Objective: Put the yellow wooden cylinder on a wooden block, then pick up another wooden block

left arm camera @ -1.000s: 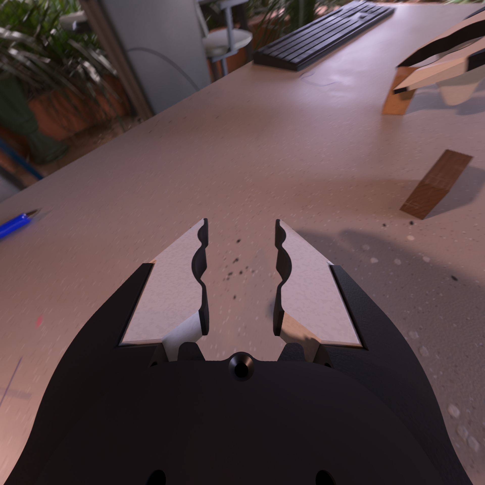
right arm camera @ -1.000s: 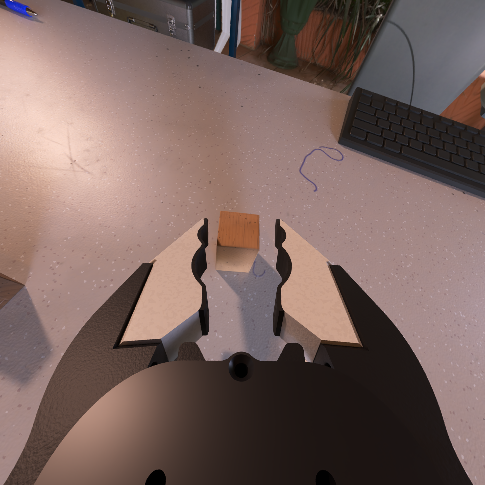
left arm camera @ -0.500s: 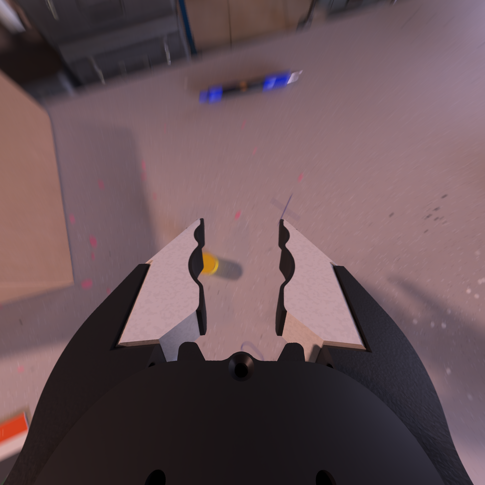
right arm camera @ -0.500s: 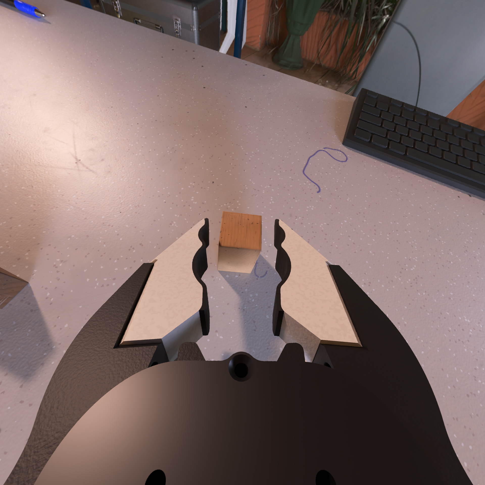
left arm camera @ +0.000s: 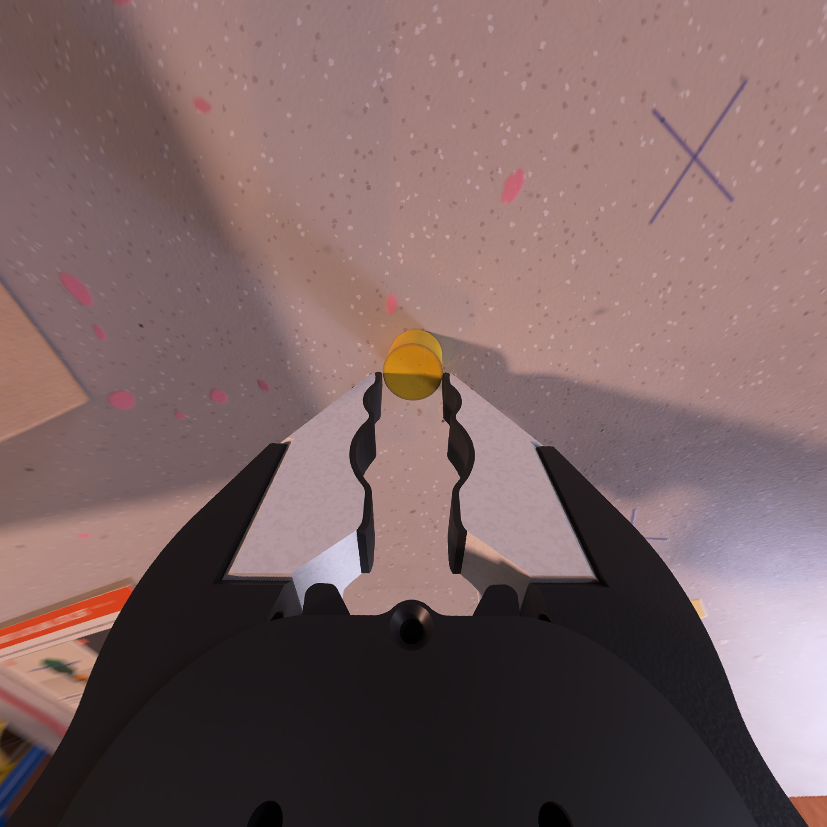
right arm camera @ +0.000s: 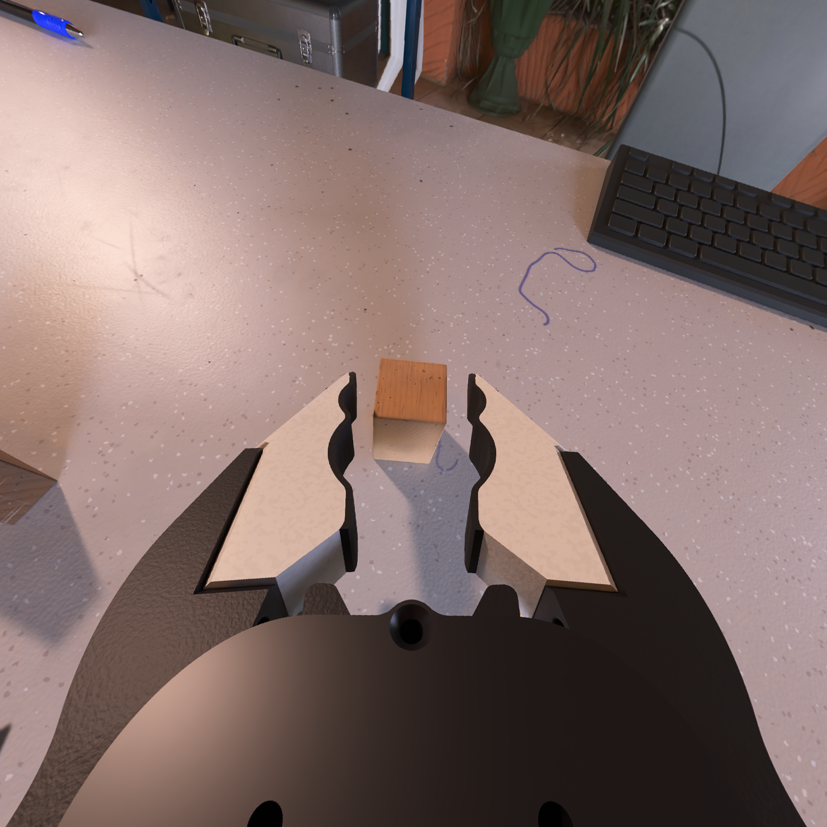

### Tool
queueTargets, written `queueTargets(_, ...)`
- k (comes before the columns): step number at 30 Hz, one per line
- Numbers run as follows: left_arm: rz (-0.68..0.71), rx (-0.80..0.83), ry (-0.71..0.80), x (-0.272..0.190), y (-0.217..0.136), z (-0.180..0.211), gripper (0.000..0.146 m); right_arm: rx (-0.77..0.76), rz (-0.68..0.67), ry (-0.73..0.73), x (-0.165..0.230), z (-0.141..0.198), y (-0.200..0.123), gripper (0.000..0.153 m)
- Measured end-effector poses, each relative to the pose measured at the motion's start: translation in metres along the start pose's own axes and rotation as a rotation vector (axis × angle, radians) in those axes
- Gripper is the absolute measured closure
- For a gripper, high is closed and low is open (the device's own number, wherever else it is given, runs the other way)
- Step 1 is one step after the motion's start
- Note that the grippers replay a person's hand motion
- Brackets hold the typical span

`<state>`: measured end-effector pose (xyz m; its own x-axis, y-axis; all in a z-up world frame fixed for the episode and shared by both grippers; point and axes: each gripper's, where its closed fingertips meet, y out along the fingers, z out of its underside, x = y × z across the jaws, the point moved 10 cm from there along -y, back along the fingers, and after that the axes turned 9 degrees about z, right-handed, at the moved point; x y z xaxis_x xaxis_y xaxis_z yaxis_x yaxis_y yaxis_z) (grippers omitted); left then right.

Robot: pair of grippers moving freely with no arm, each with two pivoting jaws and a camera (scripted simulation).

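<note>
The yellow wooden cylinder (left arm camera: 414, 358) lies on the speckled table in the left wrist view. My left gripper (left arm camera: 411, 380) has its fingertips (left arm camera: 378, 389) pressed on both sides of the cylinder, shut on it. In the right wrist view a light wooden block (right arm camera: 411, 391) stands on the table between the tips of my right gripper (right arm camera: 411, 380), which is open and does not touch it. The corner of a darker wooden block (right arm camera: 18, 488) shows at the left edge.
A black keyboard (right arm camera: 716, 232) lies at the far right and a blue pen (right arm camera: 49, 20) at the far left. A metal case (right arm camera: 277, 31) and plants stand beyond the table edge. A tan sheet (left arm camera: 31, 371) and an orange-and-white booklet (left arm camera: 53, 626) lie left of the left gripper.
My left gripper swung from the open table over to the yellow cylinder and narrowed its fingers onto it. My right gripper stayed over the light block, shifting only slightly.
</note>
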<state>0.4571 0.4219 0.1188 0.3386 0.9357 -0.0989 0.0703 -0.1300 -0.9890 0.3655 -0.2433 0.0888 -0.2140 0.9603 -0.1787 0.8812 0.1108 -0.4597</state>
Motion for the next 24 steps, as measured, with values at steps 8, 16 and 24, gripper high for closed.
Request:
queueTargets(8,-0.111,-0.250,0.153,-0.031,-0.048,-0.018,0.121,0.012,0.000,-0.024,0.002,0.000,0.001,0.104)
queueTargets(16,0.097,-0.593,0.562,-0.163,-0.116,-0.016,0.121,0.012,0.005,-0.029,0.003,0.000,0.002,0.105)
queueTargets(24,0.085,-0.475,1.059,-0.324,-0.124,-0.002,0.121,-0.003,0.003,-0.003,-0.001,0.001,-0.001,0.105)
